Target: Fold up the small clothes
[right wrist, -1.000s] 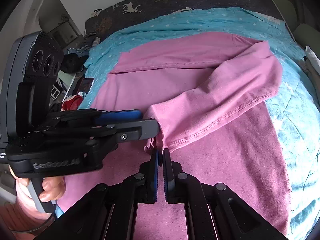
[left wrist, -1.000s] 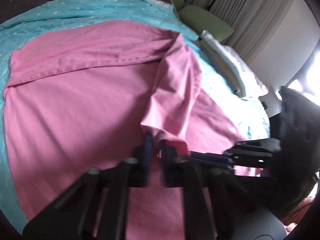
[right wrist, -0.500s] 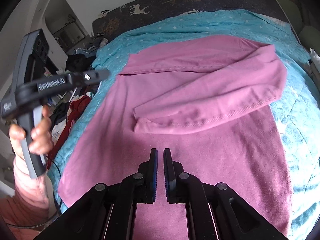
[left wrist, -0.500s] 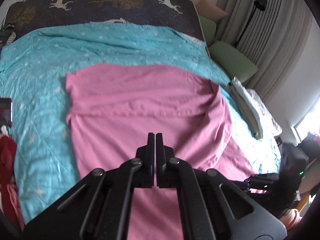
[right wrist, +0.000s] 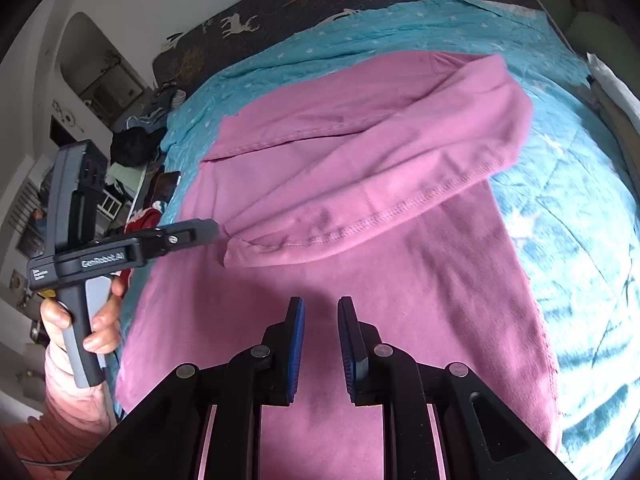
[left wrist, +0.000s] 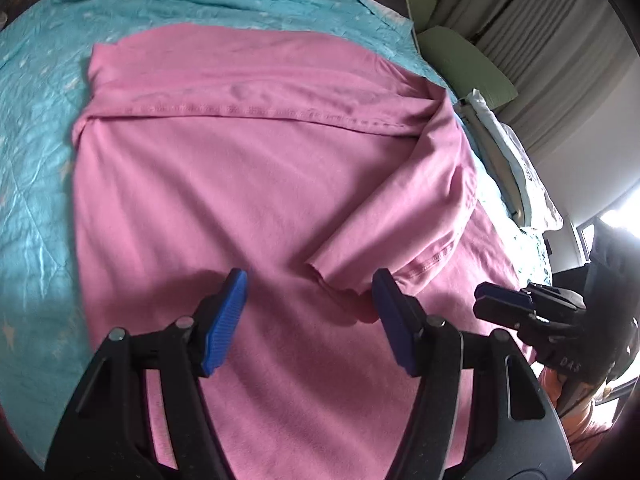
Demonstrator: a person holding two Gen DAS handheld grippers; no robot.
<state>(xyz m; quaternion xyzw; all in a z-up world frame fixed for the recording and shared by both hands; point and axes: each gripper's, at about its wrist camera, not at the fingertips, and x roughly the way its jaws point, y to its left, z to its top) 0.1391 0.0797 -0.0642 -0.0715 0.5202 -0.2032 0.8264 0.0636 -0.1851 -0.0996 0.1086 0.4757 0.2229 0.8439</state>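
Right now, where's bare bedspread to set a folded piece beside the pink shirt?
The turquoise bedspread is bare right of the pink shirt, and between its top edge and the dark deer-print blanket. The bed's left edge is crowded by clutter.

We record a pink garment (right wrist: 360, 208) mid-frame on a teal bedspread (right wrist: 568, 216), sleeve folded across; right gripper (right wrist: 321, 340) lower centre, jaws just parting, empty; left gripper (right wrist: 212, 230) at left.
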